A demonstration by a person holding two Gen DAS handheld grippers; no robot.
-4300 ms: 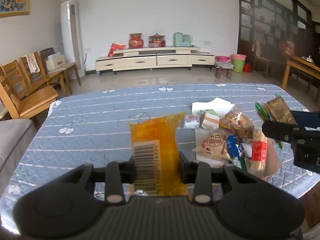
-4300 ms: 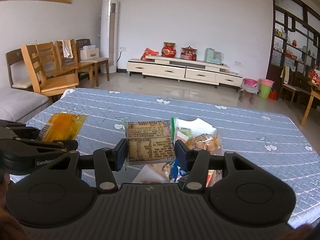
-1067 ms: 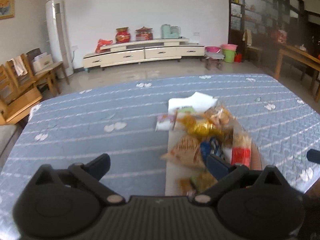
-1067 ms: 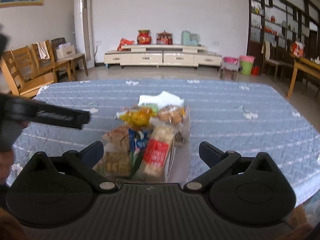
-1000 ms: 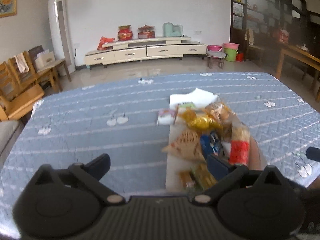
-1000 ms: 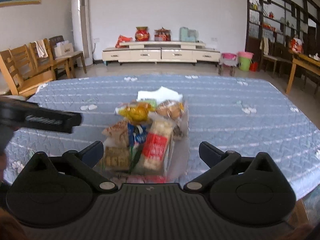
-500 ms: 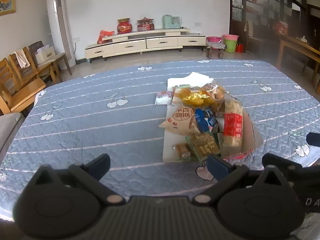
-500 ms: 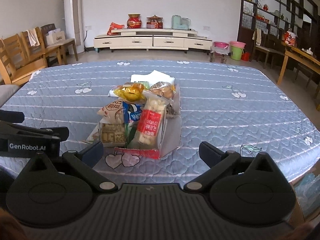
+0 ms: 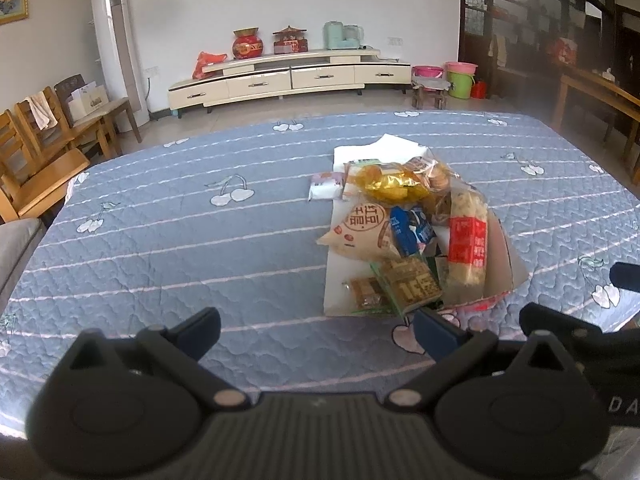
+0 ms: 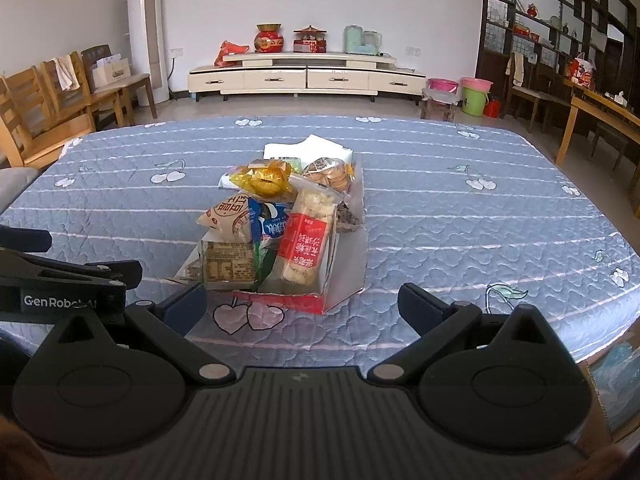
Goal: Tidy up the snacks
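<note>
Snacks sit heaped in one shallow open cardboard box (image 10: 344,276) near the middle of the table, at about 12 o'clock from the right gripper and 1 o'clock from the left. Counted in the right wrist view: one long red-labelled pack of pale puffs (image 10: 306,240), one boxy tan packet with printed text (image 10: 228,266), one blue-and-white packet (image 10: 272,224), one beige triangular bag with red characters (image 10: 224,214), one crinkled yellow packet (image 10: 264,180) on top, and one clear bag of round biscuits (image 10: 330,172) at the far end. One small white-and-pink pack (image 9: 326,189) lies on the cloth just outside the box at its 10 o'clock side, beside white paper (image 9: 384,148)

The table wears a blue quilted cloth (image 10: 460,216) with white stripes and cherry prints. Behind it stand a cream TV cabinet (image 10: 308,74), a white tower air conditioner (image 10: 146,32), wooden chairs (image 10: 48,96) at 9 o'clock and dark shelving at 2 o'clock

The left gripper (image 9: 316,330) and right gripper (image 10: 302,304) both hover at the near table edge with fingers spread wide, holding and touching nothing
</note>
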